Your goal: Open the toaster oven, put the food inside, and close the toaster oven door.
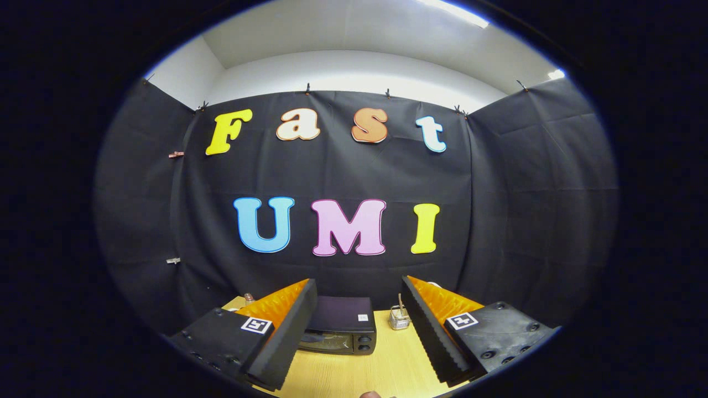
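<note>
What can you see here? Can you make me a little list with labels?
place: wooden table in a booth
toaster oven: beyond the fingers, door closed
wire basket: on the table, beside the oven near the knobs
gripper: open, fingers wide apart, holding nothing
food: cannot tell where it is
task step: door not yet opened

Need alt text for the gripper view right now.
The gripper hangs open and empty above a wooden table, its fingers framing a closed toaster oven beyond them. A small wire basket stands beside the oven.
</note>
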